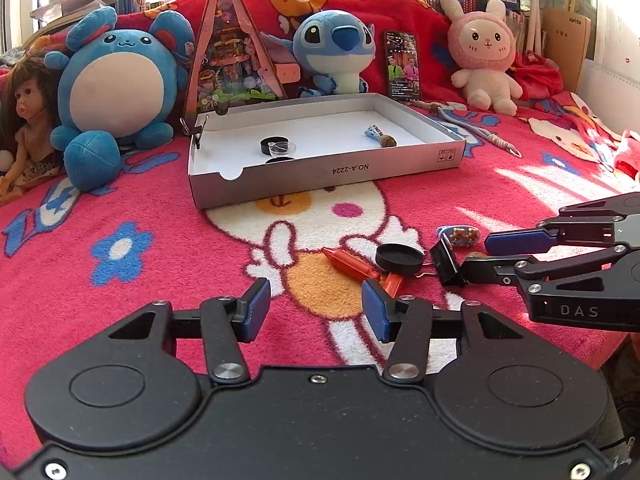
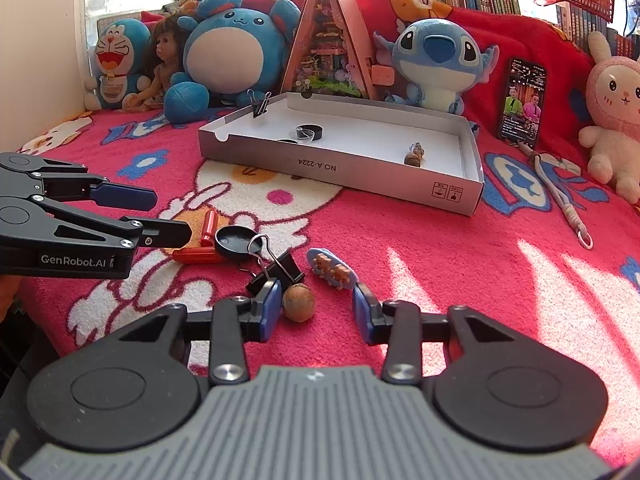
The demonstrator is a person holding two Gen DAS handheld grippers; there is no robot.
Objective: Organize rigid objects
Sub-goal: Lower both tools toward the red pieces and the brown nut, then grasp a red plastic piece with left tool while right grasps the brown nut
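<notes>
- The right tongs [image 2: 314, 310] are low on the blanket, half open. A brown nut [image 2: 298, 303] sits between the pads, touching the left one. The right pad is not on it, so nothing is held yet.
- The left tongs [image 1: 316, 310] are half open too and hold nothing. A red tube [image 1: 352, 266] lies just past them.
- Still out on the bed blanket [image 2: 400, 248], I count five small things: one nut, one red tube, one black lid [image 2: 235, 242], one black clip [image 2: 276, 270] and one blue hair clip [image 2: 334, 274] with little bears.
- Farther off is the white box [image 2: 360, 168], where the things seem to go.
- In the box I count five or so: one black lid [image 1: 273, 145], one clear dish [image 1: 283, 148], a blue and brown piece [image 1: 380, 137] at the right, a dark round thing near the front wall, and one black clip [image 2: 261, 107] on the far left rim.
- So I think the job is about half done. The nut looks like the next thing to go.
</notes>
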